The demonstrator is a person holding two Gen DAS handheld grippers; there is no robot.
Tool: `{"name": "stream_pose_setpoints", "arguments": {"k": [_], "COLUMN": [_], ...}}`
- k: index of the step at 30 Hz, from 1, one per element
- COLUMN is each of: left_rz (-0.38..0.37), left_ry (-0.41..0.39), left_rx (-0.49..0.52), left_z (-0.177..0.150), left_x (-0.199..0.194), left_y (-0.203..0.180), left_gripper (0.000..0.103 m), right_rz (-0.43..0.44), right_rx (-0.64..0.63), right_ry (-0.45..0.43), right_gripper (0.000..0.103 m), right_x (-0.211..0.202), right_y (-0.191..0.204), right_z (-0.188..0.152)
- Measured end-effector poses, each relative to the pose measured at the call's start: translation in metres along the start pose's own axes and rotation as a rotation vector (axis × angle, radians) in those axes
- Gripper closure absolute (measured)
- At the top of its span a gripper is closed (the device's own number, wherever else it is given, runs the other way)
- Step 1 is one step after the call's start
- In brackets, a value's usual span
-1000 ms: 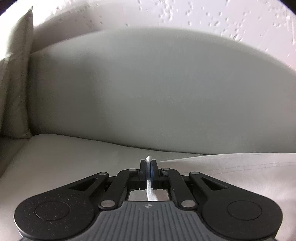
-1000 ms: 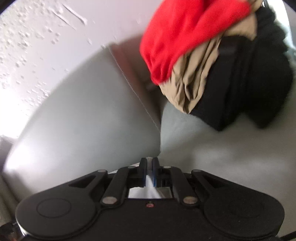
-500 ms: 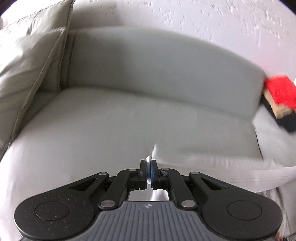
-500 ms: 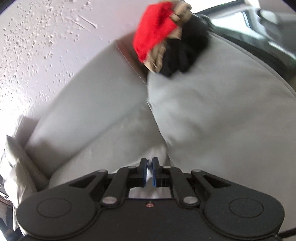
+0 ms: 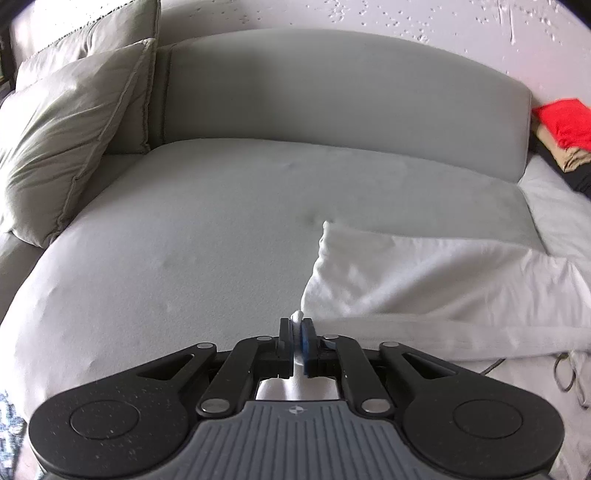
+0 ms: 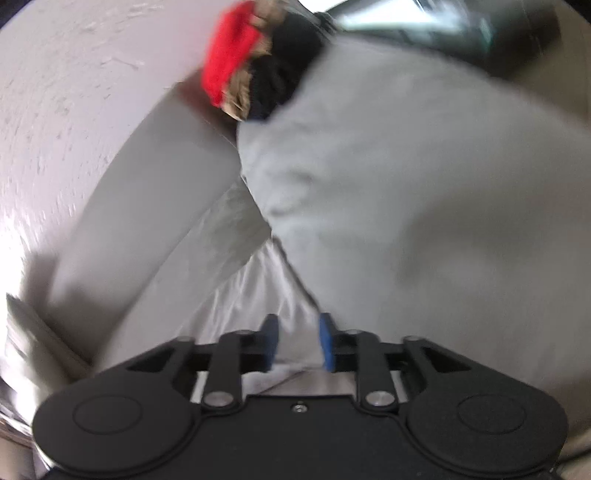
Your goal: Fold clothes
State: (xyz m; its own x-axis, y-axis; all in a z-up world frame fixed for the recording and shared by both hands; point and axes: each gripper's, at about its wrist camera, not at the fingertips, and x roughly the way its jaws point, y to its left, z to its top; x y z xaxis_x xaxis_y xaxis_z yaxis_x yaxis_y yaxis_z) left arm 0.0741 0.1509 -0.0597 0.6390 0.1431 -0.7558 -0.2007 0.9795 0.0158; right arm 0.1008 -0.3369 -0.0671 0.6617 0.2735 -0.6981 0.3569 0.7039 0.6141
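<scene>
This is a home living room. A wide grey sofa (image 5: 229,236) fills the view ahead of the left claw (image 5: 296,328), with loose cushions (image 5: 70,122) propped up to its far left, a textured white wall (image 5: 406,18) behind, and a pile of clothes (image 5: 565,129) far right.

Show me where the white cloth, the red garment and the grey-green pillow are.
white cloth (image 5: 424,273), left wrist view, on its folded top layer.
red garment (image 5: 565,122), left wrist view, on its upper face.
grey-green pillow (image 5: 70,136), left wrist view, on its front face.
</scene>
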Motion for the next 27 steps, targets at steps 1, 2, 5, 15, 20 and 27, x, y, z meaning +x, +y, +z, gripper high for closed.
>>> {"name": "stream_pose_setpoints", "arguments": {"k": [1,2,5,15,20,27], "left_rz": [0.004,-0.001,-0.045,-0.303,-0.184,-0.135], "left_ry": [0.019,0.029,0.026,0.117,0.039,-0.018], "left_rx": [-0.02,-0.042,-0.136,-0.459,-0.246,-0.094], "left_z": [-0.002,-0.005,-0.012,-0.008,0.0,-0.002], "left_x": [-0.003,-0.008,-0.026,-0.013,-0.02,-0.028], "left_y": [0.003,0.006,0.026,0.056,0.035,0.029], "left_gripper": [0.083,0.075,0.065,0.061,0.055,0.051], "right_rz": [0.004,0.003,0.022,0.081,0.049,0.032], "right_rx": [0.024,0.027,0.064,0.105,0.08,0.196], "right_ry": [0.025,0.039,0.062,0.072,0.035,0.068], "right_gripper": [0.078,0.078,0.076,0.069,0.067,0.068], "right_x": [0.004,0.007,0.012,0.015,0.01,0.025], "right_y": [-0.004,-0.006,-0.013,-0.027,-0.029,-0.043], "right_z": [-0.002,-0.005,-0.013,-0.03,-0.026,-0.015]}}
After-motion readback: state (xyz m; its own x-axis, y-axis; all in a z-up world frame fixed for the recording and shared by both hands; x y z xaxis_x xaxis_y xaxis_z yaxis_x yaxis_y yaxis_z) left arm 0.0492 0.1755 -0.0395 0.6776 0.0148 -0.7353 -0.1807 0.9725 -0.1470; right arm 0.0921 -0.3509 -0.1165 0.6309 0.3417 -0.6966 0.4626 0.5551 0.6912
